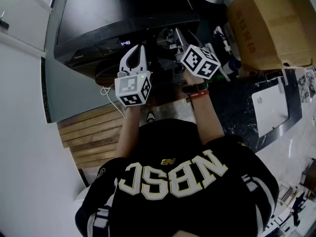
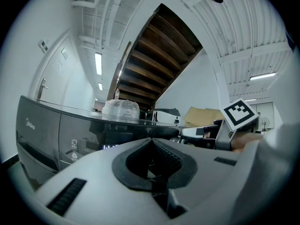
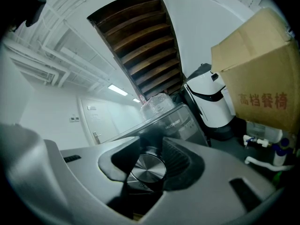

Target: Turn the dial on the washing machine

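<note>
Right gripper view: the brushed-metal dial (image 3: 149, 168) on the washing machine (image 3: 183, 123) front is clasped between the jaws of the right gripper (image 3: 151, 159), seemingly so that it can be twisted; the left gripper (image 2: 152, 167) is held alongside, jaws closed together on nothing, presumably kept clear.

My left gripper (image 1: 136, 52) and right gripper (image 3: 149, 167) are pale grey with black ribbed pads (image 2: 168, 157) lining the jaws, each with a black-and-white marker cube (image 1: 132, 89) behind them. I see a black jersey (image 1: 177, 147), cream lettering, and a red wristband (image 1: 199, 95).
</note>
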`<state>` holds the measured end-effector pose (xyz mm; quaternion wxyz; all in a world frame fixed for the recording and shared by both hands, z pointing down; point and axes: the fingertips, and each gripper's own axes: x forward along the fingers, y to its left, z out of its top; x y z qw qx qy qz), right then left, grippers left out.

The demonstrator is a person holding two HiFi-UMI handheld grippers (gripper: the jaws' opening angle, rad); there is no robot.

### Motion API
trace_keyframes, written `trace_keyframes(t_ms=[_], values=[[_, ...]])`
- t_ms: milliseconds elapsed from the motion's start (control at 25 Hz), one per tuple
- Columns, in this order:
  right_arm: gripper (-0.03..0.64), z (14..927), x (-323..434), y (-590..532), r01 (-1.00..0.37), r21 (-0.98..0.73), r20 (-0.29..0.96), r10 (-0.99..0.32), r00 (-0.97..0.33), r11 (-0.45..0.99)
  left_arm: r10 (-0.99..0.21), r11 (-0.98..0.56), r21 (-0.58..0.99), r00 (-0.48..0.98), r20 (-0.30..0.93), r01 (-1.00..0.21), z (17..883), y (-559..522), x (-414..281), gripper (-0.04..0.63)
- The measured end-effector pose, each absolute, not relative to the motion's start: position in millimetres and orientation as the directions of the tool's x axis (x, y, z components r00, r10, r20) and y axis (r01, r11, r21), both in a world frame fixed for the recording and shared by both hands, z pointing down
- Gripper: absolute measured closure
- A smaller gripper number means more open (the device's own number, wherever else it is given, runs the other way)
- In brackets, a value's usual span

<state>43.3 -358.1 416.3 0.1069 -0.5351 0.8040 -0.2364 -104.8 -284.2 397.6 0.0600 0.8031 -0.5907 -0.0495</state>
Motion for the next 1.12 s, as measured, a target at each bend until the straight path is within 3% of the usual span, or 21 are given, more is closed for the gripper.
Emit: trace_keyframes(t_ms=[160, 240, 1120], values=[[0.469, 422, 48, -360, -0.808, -0.503, 0.083, -0.914, -0.398, 0.307, -0.954, -0.296, 0.153, 0.298, -0.009, -0.943, 398, -284, -104, 0.581], [0.509, 426, 52, -362, -0.810, -0.506, 0.087, -0.916, -0.391, 0.298, -0.954, -0.298, 0.153, 0.300, -0.007, -0.942, 398, -284, -104, 0.581], [0.505, 421, 53, -362, -0.826, -0.478, 0.093, -0.917, -0.388, 0.301, -0.951, -0.304, 0.157, 0.308, -0.004, -0.939, 401, -292, -100, 0.581]])
